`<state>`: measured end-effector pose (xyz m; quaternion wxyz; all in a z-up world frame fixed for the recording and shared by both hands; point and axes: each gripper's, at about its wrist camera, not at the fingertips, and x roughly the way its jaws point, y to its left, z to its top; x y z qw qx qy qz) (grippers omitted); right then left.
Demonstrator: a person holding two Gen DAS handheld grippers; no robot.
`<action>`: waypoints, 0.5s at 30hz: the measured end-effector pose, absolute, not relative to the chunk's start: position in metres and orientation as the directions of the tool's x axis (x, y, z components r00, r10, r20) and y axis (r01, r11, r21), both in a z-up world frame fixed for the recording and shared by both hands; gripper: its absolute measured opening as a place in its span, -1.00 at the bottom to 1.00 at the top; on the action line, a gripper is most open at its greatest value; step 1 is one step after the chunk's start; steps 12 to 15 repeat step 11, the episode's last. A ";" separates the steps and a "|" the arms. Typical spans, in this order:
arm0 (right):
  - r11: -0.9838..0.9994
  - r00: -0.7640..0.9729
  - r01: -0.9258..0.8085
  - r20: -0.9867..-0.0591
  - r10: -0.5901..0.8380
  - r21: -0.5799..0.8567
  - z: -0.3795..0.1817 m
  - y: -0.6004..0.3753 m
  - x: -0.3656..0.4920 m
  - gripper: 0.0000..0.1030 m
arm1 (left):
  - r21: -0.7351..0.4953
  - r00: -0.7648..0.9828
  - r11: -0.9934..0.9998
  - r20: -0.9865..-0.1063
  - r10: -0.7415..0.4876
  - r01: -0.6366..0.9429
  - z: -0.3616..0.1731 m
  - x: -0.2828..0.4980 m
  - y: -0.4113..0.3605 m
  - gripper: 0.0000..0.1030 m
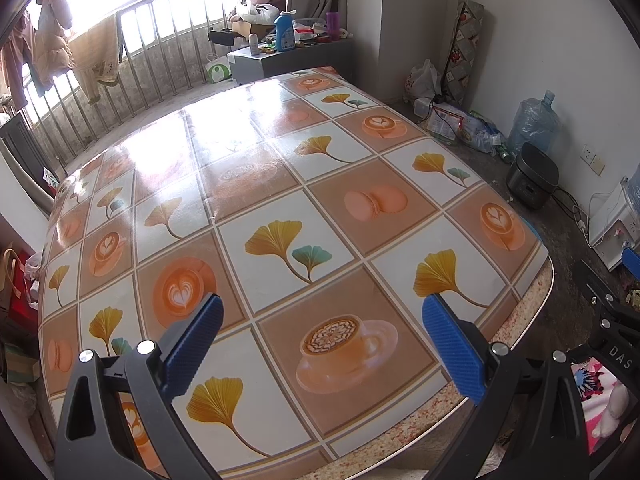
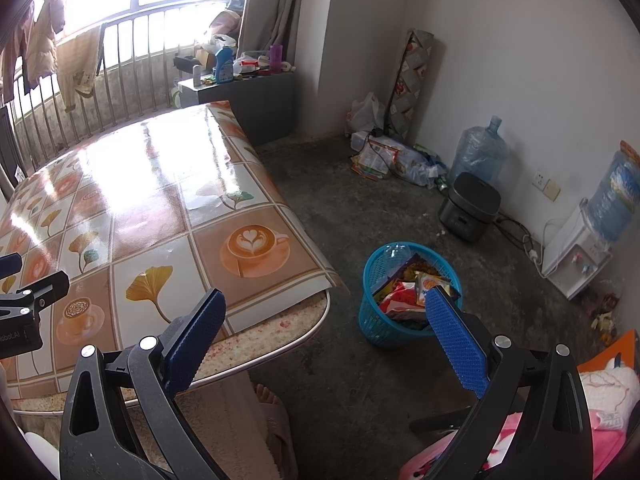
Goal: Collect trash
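A blue plastic basket (image 2: 374,322) stands on the floor right of the table, filled with snack wrappers (image 2: 404,294) and a clear plastic bottle (image 2: 394,254). My left gripper (image 1: 322,310) is open and empty above the table's near edge. My right gripper (image 2: 324,306) is open and empty, held over the table's right corner and the floor, with the basket just behind its right finger. The table (image 1: 280,184) has a glossy cloth with coffee and leaf prints; no trash shows on it. The right gripper shows at the left wrist view's right edge (image 1: 630,264).
A black rice cooker (image 2: 470,206), water jugs (image 2: 478,152) and a dispenser (image 2: 576,256) line the right wall. Loose bags and packaging (image 2: 400,160) lie in the corner. A cluttered grey cabinet (image 1: 288,56) stands beyond the table by a railing.
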<state>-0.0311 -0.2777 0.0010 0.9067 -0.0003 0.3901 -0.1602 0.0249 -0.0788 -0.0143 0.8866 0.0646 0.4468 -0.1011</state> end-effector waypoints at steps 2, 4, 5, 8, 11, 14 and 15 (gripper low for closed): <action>0.949 0.644 0.290 -0.707 -0.291 -0.126 0.001 -0.278 -0.031 0.86 | 0.024 0.580 0.971 -0.805 -0.122 0.238 -0.014 0.025 -0.079 0.89; 0.949 0.644 0.291 -0.707 -0.291 -0.125 0.001 -0.278 -0.031 0.86 | 0.023 0.580 0.971 -0.805 -0.123 0.238 -0.014 0.025 -0.079 0.89; 0.949 0.644 0.290 -0.708 -0.290 -0.125 0.001 -0.278 -0.031 0.86 | 0.022 0.579 0.971 -0.806 -0.124 0.239 -0.015 0.025 -0.079 0.89; 0.949 0.645 0.290 -0.707 -0.290 -0.125 0.001 -0.278 -0.031 0.86 | 0.020 0.576 0.971 -0.808 -0.126 0.239 -0.018 0.023 -0.079 0.89; 0.949 0.644 0.290 -0.708 -0.290 -0.125 0.001 -0.278 -0.031 0.86 | 0.019 0.574 0.971 -0.809 -0.126 0.239 -0.019 0.023 -0.079 0.89; 0.949 0.644 0.290 -0.708 -0.290 -0.125 0.001 -0.278 -0.031 0.86 | 0.019 0.574 0.971 -0.809 -0.126 0.239 -0.019 0.023 -0.079 0.89; 0.949 0.644 0.290 -0.708 -0.290 -0.125 0.001 -0.278 -0.031 0.86 | 0.019 0.574 0.971 -0.809 -0.126 0.239 -0.019 0.023 -0.079 0.89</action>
